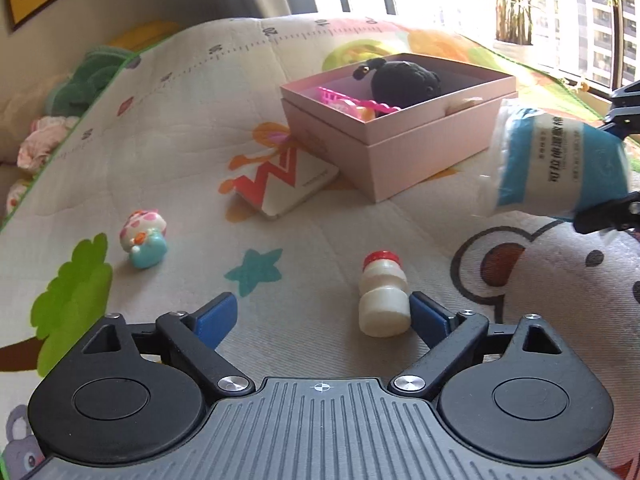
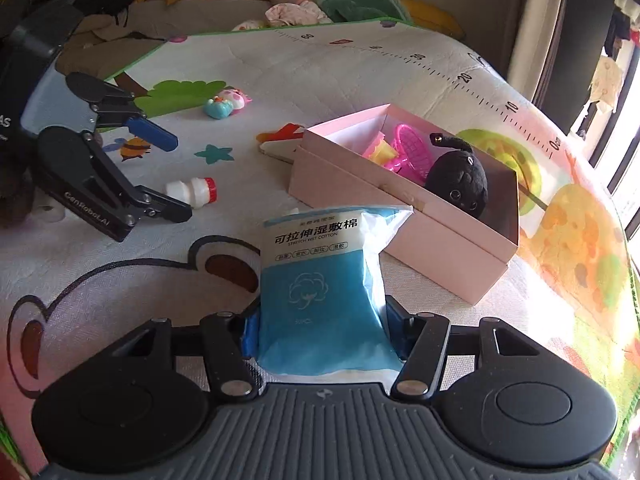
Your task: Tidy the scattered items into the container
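Right wrist view | right gripper (image 2: 322,320) clamps cotton pack (image 2: 320,276) | pink box (image 2: 404,196) ahead-right | clear its rim before letting go | left gripper (image 1: 322,312) spread, bottle (image 1: 383,296) by right finger

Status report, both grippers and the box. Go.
Right gripper shut on blue cotton pack, short of pink box. Left gripper open, little bottle lying by its right finger. Path to box looks open.
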Motion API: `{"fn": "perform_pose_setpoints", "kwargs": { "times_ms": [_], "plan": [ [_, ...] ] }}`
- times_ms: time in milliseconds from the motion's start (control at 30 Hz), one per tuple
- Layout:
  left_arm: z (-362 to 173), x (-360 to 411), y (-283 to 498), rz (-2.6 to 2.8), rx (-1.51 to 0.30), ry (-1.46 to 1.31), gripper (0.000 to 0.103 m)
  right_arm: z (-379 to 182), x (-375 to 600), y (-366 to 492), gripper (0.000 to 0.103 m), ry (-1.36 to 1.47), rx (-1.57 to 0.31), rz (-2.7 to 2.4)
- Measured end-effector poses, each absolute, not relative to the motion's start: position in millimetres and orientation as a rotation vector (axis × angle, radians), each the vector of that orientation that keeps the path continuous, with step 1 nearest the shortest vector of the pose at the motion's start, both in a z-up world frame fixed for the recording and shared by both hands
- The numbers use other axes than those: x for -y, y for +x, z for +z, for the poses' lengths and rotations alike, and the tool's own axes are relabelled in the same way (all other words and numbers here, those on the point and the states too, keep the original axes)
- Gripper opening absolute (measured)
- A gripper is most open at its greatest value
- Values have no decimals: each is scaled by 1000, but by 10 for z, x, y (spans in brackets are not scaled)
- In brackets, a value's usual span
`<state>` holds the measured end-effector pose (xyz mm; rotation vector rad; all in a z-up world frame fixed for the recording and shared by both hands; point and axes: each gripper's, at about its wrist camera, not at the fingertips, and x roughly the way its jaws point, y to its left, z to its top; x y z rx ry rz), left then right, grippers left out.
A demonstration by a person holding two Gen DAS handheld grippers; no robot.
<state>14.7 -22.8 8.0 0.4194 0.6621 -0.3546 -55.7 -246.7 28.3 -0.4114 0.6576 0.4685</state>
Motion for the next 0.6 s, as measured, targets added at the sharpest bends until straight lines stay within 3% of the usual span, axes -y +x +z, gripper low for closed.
{"fn": "perform_pose_setpoints", "kwargs": {
  "times_ms": [100, 200, 333, 600],
  "plan": [
    [71, 154, 192, -284, -649, 454, 98, 325, 2562, -703, 64, -486, -652, 463],
    [57, 92, 223, -200, -619, 504, 101, 304, 2686, -694, 82, -566, -612, 316],
    [57, 11, 236, -137, -609, 537, 103, 260, 2779, -641, 86, -662, -542, 146],
    [196, -110, 114, -449, -652, 262, 103, 315, 3043, -663, 99, -408, -617, 201]
  ]
}}
